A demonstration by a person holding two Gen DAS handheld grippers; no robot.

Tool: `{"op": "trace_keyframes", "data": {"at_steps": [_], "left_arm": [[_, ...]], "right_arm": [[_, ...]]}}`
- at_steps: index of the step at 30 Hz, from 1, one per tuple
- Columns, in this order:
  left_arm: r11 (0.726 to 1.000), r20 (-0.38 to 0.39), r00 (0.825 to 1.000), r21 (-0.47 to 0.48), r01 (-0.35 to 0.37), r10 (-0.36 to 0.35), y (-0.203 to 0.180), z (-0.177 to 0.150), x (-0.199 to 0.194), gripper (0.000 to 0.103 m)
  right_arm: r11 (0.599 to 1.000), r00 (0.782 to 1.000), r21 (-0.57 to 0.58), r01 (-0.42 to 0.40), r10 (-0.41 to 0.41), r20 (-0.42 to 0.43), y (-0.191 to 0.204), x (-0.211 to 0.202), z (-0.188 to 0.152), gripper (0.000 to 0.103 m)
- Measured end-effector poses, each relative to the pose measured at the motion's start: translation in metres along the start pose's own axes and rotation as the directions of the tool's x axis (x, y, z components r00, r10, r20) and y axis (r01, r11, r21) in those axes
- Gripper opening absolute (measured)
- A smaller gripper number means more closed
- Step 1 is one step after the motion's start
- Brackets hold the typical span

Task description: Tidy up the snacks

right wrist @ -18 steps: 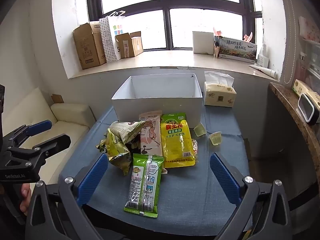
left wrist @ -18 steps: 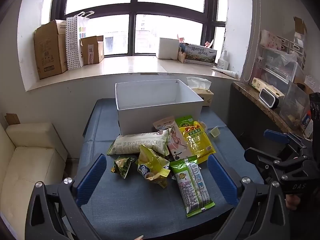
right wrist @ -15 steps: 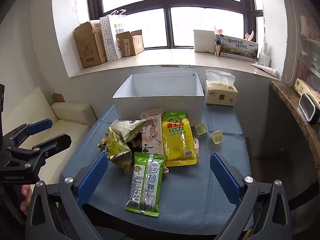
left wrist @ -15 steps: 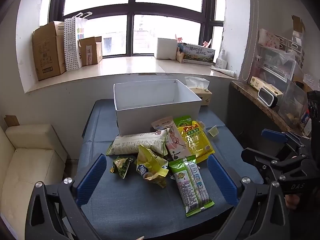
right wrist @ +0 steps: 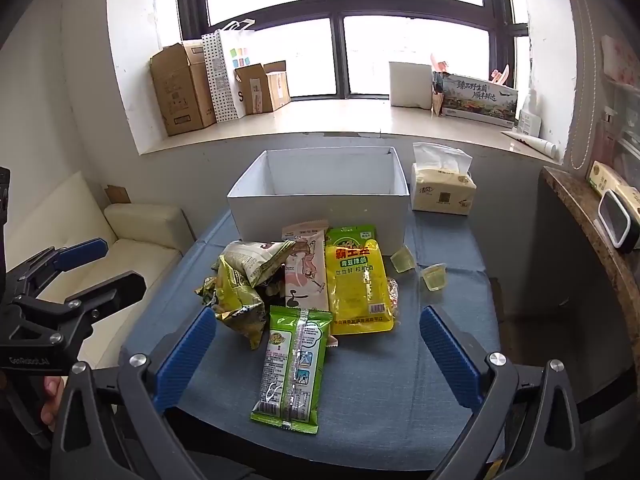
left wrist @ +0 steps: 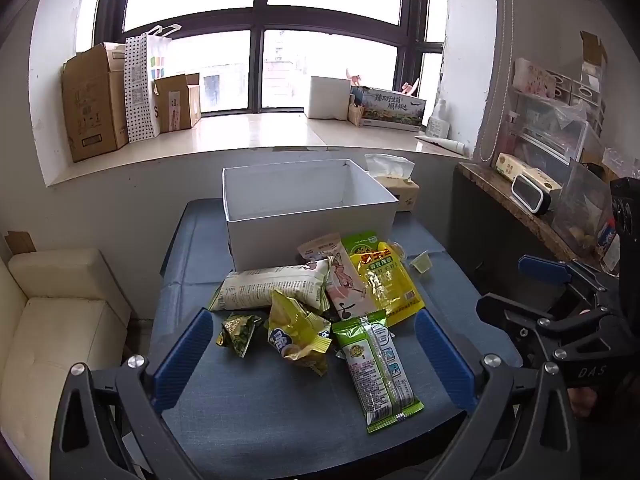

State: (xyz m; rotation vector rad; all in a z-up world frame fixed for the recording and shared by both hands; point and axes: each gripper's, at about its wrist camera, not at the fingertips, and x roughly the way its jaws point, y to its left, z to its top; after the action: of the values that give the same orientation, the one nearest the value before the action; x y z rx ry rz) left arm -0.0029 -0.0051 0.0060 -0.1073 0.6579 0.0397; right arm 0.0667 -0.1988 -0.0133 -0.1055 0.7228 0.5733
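between both wide-open, empty grippers (left wrist: pixel 312 356) (right wrist: pixel 316 354), green snack packet (right wrist: pixel 294 364) on table, white box (right wrist: pixel 320 204) beyond

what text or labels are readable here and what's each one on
"DAS": right claw, on its black frame.
"GeoRobot.AI" (roughly, small): left claw, on its frame.
"青豆辣条": yellow packet.
"臻品野生菌 顺丰到达": long printed box on the sill.
"清风": tissue pack.
"S": small cardboard box.
Other snack packets' print: too small.
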Motion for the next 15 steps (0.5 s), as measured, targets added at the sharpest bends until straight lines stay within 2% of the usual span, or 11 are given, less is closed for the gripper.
{"op": "trace_keyframes", "data": {"at_steps": [15], "left_arm": [[1.0,0.002,1.0,0.0,0.002,-0.002,0.0002,-0.0017,0.0005,0.103]], "right_arm": [[1.0,1.0,-0.004,-0.003,0.003,0.002,0.0014,-0.0012,-0.0006,0.103]]}}
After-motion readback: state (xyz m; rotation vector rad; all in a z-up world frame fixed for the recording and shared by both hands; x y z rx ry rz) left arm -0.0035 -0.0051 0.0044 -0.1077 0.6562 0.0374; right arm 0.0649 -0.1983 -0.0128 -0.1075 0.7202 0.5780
